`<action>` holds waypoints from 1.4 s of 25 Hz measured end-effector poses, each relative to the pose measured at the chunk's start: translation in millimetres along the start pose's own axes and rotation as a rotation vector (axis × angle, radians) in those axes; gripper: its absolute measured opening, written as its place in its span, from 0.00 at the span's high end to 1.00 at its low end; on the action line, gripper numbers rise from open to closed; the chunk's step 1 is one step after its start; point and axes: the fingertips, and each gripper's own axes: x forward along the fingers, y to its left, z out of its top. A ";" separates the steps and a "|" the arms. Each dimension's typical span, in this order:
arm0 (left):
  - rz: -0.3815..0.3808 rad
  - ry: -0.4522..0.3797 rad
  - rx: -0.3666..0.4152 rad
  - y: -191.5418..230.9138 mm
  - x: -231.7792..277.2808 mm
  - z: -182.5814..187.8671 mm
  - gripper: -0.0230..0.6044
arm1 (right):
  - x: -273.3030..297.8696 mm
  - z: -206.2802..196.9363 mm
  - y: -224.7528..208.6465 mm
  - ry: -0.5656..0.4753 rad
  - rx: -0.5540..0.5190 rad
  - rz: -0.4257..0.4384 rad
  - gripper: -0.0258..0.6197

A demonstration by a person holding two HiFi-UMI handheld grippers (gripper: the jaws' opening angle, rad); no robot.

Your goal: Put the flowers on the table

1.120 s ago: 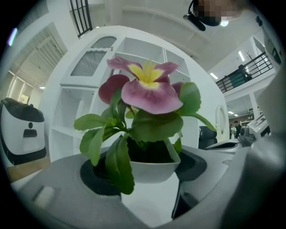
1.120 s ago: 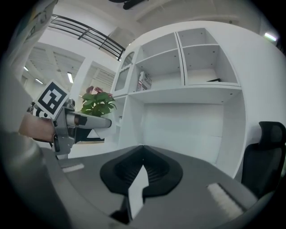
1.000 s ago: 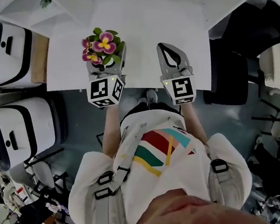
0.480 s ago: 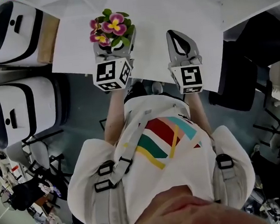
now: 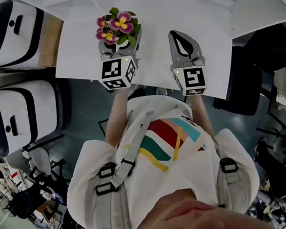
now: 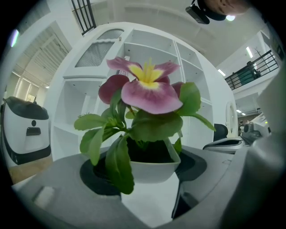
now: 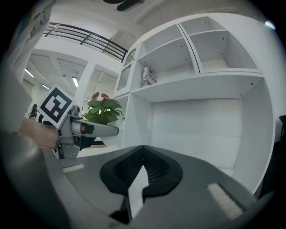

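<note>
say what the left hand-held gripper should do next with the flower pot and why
Probably lower the left hand-held gripper straight down until the pot's base rests on the table. Its jaws are closed on the white flower pot, which hangs over the white table. Whether the base touches isn't clear, so opening now could drop it.

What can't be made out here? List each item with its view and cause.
- Whether the pot touches the table: head view, flowers and left claw cover it.
- Pot's sides: left gripper view, claw and leaves cover them.
- Shelf item print: right gripper view, too small.
</note>
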 end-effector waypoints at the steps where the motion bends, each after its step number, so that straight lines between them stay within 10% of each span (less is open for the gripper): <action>1: 0.003 0.009 0.010 3.5 3.0 -1.8 0.40 | 3.9 -1.7 1.5 0.005 0.002 0.000 0.96; 35: -0.132 0.384 -0.016 106.3 142.7 -136.7 0.40 | 57.1 -55.9 17.4 0.231 0.033 -0.103 0.96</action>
